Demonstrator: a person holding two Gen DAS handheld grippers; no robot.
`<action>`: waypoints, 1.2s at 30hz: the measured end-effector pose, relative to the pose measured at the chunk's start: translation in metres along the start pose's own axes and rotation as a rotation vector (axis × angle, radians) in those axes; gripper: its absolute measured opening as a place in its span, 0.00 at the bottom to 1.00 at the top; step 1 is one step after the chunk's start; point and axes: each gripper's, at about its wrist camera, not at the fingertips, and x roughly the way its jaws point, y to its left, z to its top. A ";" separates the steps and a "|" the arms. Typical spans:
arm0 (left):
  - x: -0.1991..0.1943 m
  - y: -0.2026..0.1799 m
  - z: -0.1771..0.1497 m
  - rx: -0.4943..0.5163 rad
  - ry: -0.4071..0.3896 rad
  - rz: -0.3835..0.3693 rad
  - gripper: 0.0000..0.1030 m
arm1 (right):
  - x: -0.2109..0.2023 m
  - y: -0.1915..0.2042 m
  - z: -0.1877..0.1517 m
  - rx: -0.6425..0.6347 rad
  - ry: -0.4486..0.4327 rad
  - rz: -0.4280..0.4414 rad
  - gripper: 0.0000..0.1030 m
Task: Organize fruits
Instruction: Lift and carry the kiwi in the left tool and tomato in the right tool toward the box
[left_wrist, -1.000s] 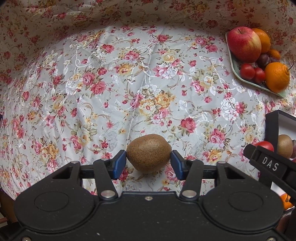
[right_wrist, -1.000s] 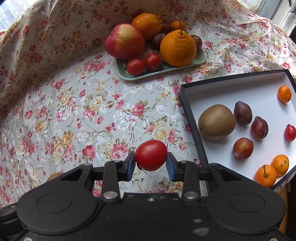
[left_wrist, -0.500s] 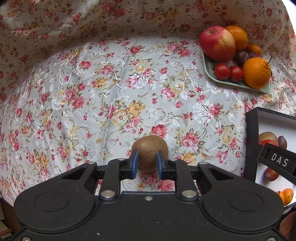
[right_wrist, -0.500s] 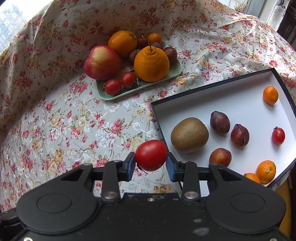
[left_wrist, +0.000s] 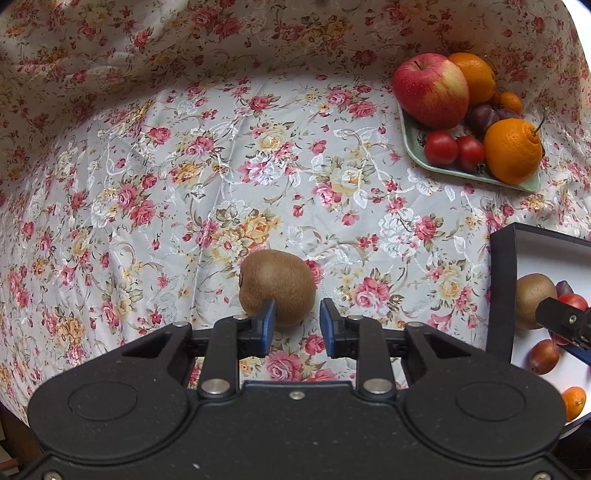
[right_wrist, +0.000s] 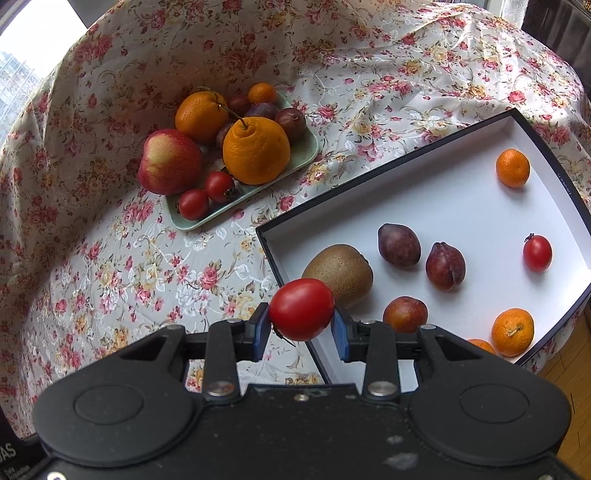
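A brown kiwi (left_wrist: 277, 286) is pinched at its near end by my left gripper (left_wrist: 297, 326). It sits off to the left of the grip, most of it beyond the blue pads (left_wrist: 266, 325), just over the floral cloth (left_wrist: 221, 166). My right gripper (right_wrist: 301, 326) is shut on a red tomato (right_wrist: 301, 308) and hangs over the left wall of a black box with a white floor (right_wrist: 461, 206). In that box lie another kiwi (right_wrist: 338, 271), plums, small oranges and a cherry tomato. The left wrist view catches the right gripper (left_wrist: 565, 321) at the box (left_wrist: 500, 288).
A pale green plate (right_wrist: 312, 149) at the back holds an apple (right_wrist: 170, 160), two big oranges, plums and two small tomatoes. It shows in the left wrist view too, as the plate (left_wrist: 436, 166) at top right. Cloth rises behind it. The box's far corner overhangs the table edge.
The left jaws, open around the kiwi a second ago, have closed on it, and it now sits turned and further left. The right gripper carried the tomato from over the cloth to the box's wall.
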 end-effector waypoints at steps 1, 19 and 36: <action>-0.001 0.005 0.004 -0.019 -0.004 -0.012 0.38 | -0.001 0.003 -0.001 -0.010 -0.003 0.002 0.36; 0.009 0.021 0.015 -0.023 -0.028 -0.026 0.59 | 0.007 0.031 -0.013 -0.096 0.049 0.051 0.36; 0.036 0.013 0.016 -0.014 0.014 0.034 0.61 | 0.016 0.035 -0.015 -0.098 0.089 0.056 0.36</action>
